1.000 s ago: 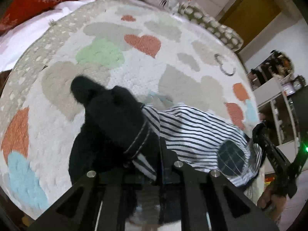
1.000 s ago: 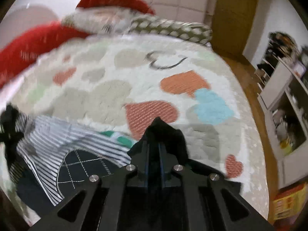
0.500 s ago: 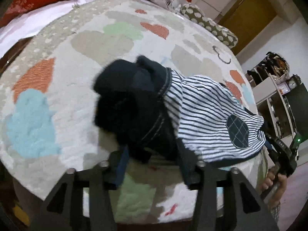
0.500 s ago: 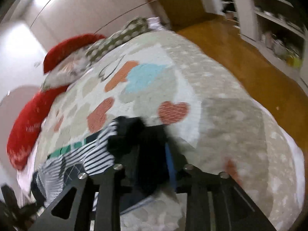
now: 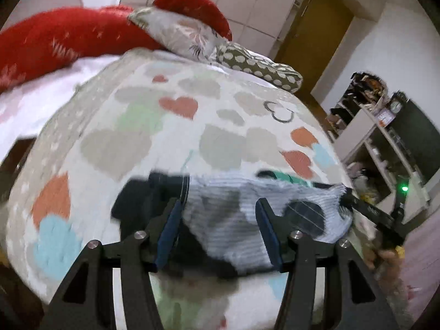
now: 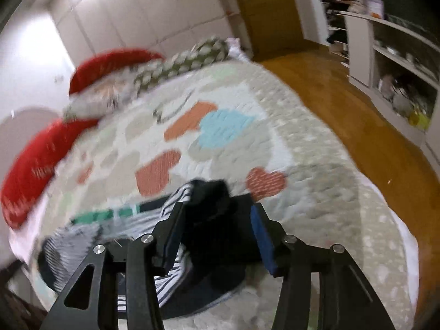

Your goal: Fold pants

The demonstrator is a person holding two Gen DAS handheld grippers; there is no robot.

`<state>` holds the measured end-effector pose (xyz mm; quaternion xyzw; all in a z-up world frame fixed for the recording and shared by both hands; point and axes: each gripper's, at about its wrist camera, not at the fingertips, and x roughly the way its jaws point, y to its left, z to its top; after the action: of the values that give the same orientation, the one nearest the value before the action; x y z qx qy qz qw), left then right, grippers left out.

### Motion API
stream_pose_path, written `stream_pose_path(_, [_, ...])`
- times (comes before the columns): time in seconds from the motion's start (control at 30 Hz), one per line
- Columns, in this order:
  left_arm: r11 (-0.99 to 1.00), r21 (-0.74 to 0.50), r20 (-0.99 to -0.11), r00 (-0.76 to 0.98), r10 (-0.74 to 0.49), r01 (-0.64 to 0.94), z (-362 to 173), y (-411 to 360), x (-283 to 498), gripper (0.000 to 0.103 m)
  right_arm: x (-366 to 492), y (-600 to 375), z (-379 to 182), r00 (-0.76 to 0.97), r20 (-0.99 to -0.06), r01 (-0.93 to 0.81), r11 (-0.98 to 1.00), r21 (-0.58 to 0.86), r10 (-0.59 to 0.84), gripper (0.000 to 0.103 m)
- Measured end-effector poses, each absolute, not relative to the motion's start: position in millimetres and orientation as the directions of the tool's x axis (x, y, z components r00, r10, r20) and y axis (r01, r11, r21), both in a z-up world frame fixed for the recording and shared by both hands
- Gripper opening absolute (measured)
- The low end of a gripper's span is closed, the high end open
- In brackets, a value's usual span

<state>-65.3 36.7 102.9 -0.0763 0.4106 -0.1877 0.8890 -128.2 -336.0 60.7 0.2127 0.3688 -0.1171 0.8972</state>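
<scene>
Two handheld grippers look down at a bed [image 5: 132, 148] covered by a pale quilt printed with coloured hearts.

The left gripper [image 5: 218, 231] stands about half open. Its jaws have just been opening, and the blue pads [image 5: 167, 233] press on nothing. Seen between them, the pants [image 5: 233, 220] lie on the quilt near the bed's near edge: a striped black-and-white garment with dark navy parts and a dark checked patch. Motion blur softens the cloth, so contact with the fingertips cannot be told.

The right gripper [image 6: 217, 236] is also about half open, its jaws just having opened. A dark, bunched end of the pants [image 6: 217, 220] sits between its pads [image 6: 261, 242], which stand clear of it on either side. A green and white band shows on the cloth to the left of this gripper.

In the left view the right gripper [image 5: 382, 217] appears at the pants' far right end, with a green light above it and the person's hand [image 5: 387, 258] on its handle.

At the head of the bed lie red pillows [image 5: 68, 38], a grey floral pillow [image 5: 178, 35] and a spotted olive cushion [image 5: 255, 68]. Beyond the bed are white wardrobe doors [image 6: 137, 19], a wooden door [image 5: 310, 30], a wooden floor [image 6: 357, 104] and cluttered shelves [image 6: 398, 63] on the right.
</scene>
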Motion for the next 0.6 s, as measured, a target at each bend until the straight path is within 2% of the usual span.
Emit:
stream_pose_path(0.03, [0.932, -0.246, -0.706, 0.609, -0.361, 0.267, 97.8, 30.0, -58.1, 0.055, -121.4, -332.3, 55.0, 0.685, -0.727, 0.351, 0.893, 0.283, -0.039, 0.05])
stream_pose_path(0.07, [0.951, -0.175, -0.716, 0.63, -0.301, 0.255, 89.5, 22.9, -49.9, 0.055, -117.6, -330.0, 50.3, 0.676, -0.737, 0.327, 0.897, 0.297, -0.002, 0.011])
stream_pose_path(0.1, [0.961, -0.13, -0.724, 0.639, -0.261, 0.245, 83.0, 18.4, -43.3, 0.055, -116.6, -332.5, 48.7, 0.674, -0.737, 0.318, 0.884, 0.343, 0.043, 0.007])
stream_pose_path(0.17, [0.975, -0.043, -0.74, 0.649, -0.179, 0.22, 65.2, 14.1, -32.5, 0.055, -128.7, -344.5, 54.4, 0.712, -0.701, 0.34, 0.852, 0.399, 0.044, 0.007])
stream_pose_path(0.27, [0.984, 0.06, -0.749, 0.66, -0.065, 0.165, 38.1, 18.0, -26.4, 0.056, -142.6, -362.1, 56.0, 0.717, -0.697, 0.397, 0.824, 0.404, -0.004, 0.007])
stream_pose_path(0.43, [0.986, 0.108, -0.711, 0.703, -0.013, 0.127, 23.0, 20.9, -36.8, 0.072, -149.6, -374.5, 39.2, 0.673, -0.737, 0.46, 0.819, 0.342, -0.07, 0.007])
stream_pose_path(0.53, [0.988, 0.081, -0.726, 0.686, -0.032, 0.133, 24.5, 27.1, -41.2, 0.073, -152.7, -376.5, 35.2, 0.638, -0.758, 0.511, 0.81, 0.287, -0.134, 0.008])
stream_pose_path(0.6, [0.99, 0.034, -0.747, 0.662, -0.066, 0.137, 31.9, 36.8, -44.9, 0.073, -165.4, -381.7, 42.2, 0.652, -0.74, 0.549, 0.776, 0.311, -0.166, 0.009])
